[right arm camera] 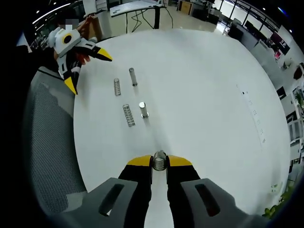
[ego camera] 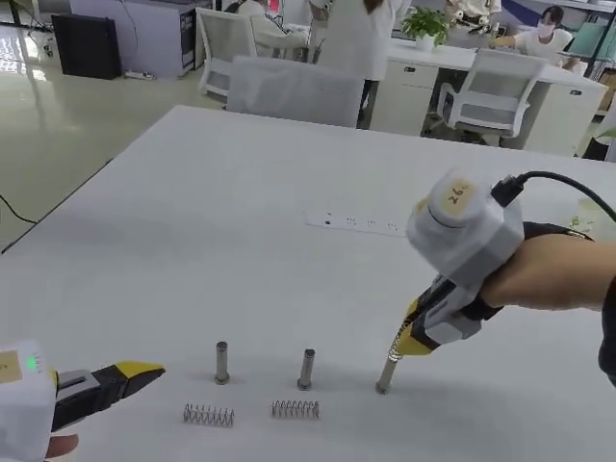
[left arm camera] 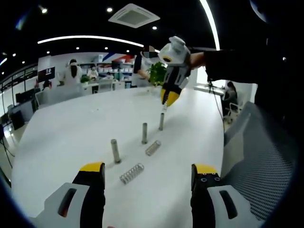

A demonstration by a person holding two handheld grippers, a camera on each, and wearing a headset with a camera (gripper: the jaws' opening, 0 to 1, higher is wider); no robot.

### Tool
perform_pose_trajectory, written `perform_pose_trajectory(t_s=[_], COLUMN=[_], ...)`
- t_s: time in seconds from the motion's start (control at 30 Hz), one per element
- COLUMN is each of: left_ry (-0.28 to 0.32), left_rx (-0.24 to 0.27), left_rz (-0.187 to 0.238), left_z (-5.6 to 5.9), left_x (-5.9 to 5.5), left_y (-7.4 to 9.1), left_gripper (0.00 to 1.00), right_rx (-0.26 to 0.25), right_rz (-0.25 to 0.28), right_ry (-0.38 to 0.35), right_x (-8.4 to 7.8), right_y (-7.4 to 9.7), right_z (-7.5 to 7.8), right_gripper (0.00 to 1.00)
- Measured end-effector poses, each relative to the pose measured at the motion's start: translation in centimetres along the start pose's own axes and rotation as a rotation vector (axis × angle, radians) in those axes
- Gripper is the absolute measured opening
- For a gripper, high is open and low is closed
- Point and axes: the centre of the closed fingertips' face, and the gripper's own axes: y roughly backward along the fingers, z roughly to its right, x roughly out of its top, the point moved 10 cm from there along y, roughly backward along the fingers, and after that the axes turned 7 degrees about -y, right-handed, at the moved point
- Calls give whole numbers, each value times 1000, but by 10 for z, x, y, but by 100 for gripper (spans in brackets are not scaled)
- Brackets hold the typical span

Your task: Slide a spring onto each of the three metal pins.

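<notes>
Three short metal pins stand upright in a row near the table's front: left pin (ego camera: 221,363), middle pin (ego camera: 306,369), right pin (ego camera: 384,378). My right gripper (ego camera: 409,345) is shut on a spring (right arm camera: 159,161) and holds it upright over the right pin, whose top it hides; I cannot tell whether they touch. Two more springs (ego camera: 209,415) (ego camera: 295,410) lie flat in front of the left and middle pins. My left gripper (ego camera: 135,373) hovers open at the lower left, nothing between its jaws. In the left gripper view the pins (left arm camera: 115,151) (left arm camera: 144,133) (left arm camera: 161,121) recede toward the right gripper (left arm camera: 166,102).
A white power strip (ego camera: 358,224) lies mid-table beyond the pins. A mesh chair (left arm camera: 266,156) stands at the table's near edge. Office chairs (ego camera: 486,91) and desks with people stand behind the table's far edge.
</notes>
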Motion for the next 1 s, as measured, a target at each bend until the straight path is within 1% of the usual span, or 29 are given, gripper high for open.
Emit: perform_pose_trajectory(t_s=[0.53, 0.8, 1.0], left_ry=[-1, -2, -3], left_rx=[1, 0, -2], left_rz=[-5, -8, -10], left_z=[2, 1, 1], left_x=[0, 0, 0], left_y=[-1, -1, -1], left_gripper=[68, 67, 67], right_rx=[11, 12, 20], right_rz=[-15, -25, -45], right_ry=[-12, -12, -21], right_x=[-3, -3, -7], right_y=[-10, -21, -33], right_z=[4, 6, 7], right_gripper=[8, 8, 8])
